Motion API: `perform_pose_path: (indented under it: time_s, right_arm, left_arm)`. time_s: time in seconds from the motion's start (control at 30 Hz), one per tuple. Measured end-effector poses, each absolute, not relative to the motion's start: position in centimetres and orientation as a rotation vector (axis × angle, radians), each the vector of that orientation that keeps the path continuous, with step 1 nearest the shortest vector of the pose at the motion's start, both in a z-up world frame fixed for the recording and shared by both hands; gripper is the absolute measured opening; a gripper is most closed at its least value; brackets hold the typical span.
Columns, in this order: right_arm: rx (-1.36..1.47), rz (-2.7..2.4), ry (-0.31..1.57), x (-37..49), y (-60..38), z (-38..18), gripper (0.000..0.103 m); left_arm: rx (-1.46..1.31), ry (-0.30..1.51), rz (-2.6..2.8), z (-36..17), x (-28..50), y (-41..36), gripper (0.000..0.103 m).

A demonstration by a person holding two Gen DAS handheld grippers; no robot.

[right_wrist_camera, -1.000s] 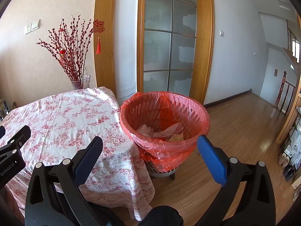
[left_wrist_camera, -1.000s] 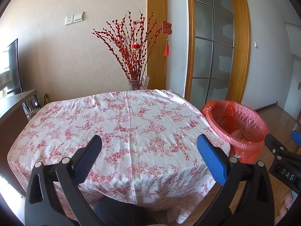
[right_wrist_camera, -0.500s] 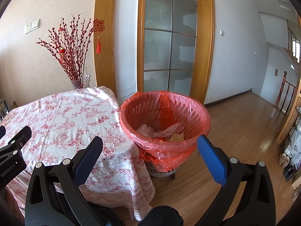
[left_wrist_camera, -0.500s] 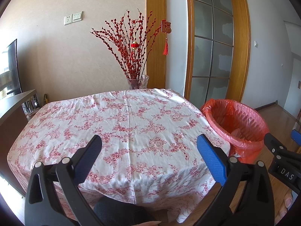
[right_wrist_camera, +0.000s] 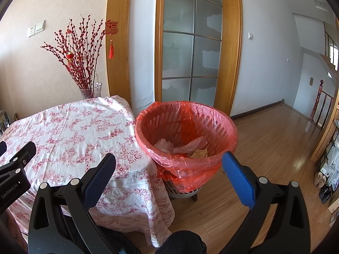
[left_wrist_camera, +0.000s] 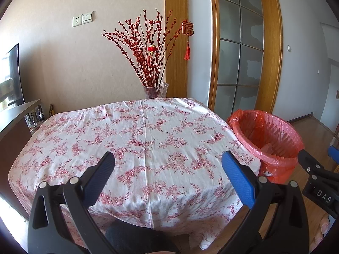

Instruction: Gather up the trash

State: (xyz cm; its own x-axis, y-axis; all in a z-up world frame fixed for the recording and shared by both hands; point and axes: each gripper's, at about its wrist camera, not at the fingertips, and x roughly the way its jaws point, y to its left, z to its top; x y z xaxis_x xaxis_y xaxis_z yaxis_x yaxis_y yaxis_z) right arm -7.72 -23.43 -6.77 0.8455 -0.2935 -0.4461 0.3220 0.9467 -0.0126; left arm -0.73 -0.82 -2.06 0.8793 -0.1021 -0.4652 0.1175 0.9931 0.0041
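Hardly shifted from a second before: left gripper [left_wrist_camera: 168, 165] held over the near edge of the cloth-covered worktop [left_wrist_camera: 135, 131], jaws spread wide, gripping nothing. Right gripper [right_wrist_camera: 168, 165] likewise gaped wide and empty, aimed at the red-lined bin [right_wrist_camera: 186, 135] just beside the worktop's corner, crumpled trash [right_wrist_camera: 180, 146] lying inside.

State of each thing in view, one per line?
Left gripper: open, empty.
Right gripper: open, empty.
Bin: upright beside table, red-lined, holding paper and plastic scraps.
Tablecloth: spread over table, no trash visible.
Vase: upright, holding red branches.
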Motion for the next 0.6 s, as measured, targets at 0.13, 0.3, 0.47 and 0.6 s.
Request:
perform_pose_path:
  time_s: [0.13, 0.3, 0.47, 0.6]
  right_arm:
    - [0.064, -0.325, 0.461, -7.72, -23.45, -6.72, 0.1]
    - [0.063, -0.324, 0.46, -7.73, -23.45, -6.74, 0.1]
    - [0.065, -0.325, 0.461, -7.72, -23.48, -6.74, 0.1]
    - [0.066, -0.326, 0.461, -7.84, -23.54, -6.87, 0.1]
  left_arm:
    - [0.034, 0.487, -0.116, -2.07, -0.69, -0.84, 0.099]
    - [0.04, 0.485, -0.109, -2.1, -0.69, -0.86, 0.099]
    - [0.038, 0.488, -0.114, -2.08, -0.69, -0.88, 0.099]
    - [0.034, 0.496, -0.116, -2.19, -0.6, -0.85, 0.099]
